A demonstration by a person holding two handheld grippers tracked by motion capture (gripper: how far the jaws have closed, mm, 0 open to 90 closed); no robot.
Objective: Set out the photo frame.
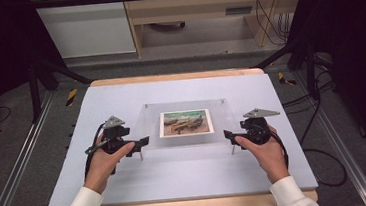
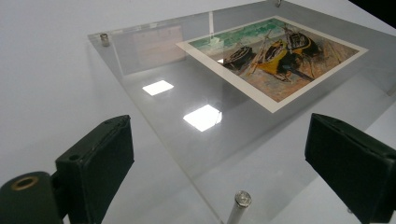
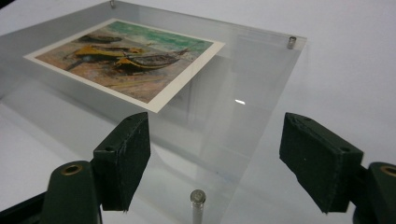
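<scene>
A clear acrylic plate (image 1: 222,113) with a picture of boats (image 1: 186,123) in its middle stands on short metal posts on the white table. My left gripper (image 1: 142,141) is at its near left corner, jaws open. In the left gripper view the open left gripper (image 2: 219,126) flanks that corner of the plate (image 2: 187,144) and a metal post (image 2: 242,199), touching neither. My right gripper (image 1: 228,135) is at the near right corner. In the right gripper view the open right gripper (image 3: 217,121) likewise flanks the plate (image 3: 243,93) and its post (image 3: 198,197). The picture (image 3: 126,58) lies beyond.
The white table top (image 1: 177,178) has a wooden edge (image 1: 173,76) at the far side. Black frame bars (image 1: 34,86) and metal rails (image 1: 15,163) run beside the table. Cables (image 1: 320,151) lie on the floor at the right.
</scene>
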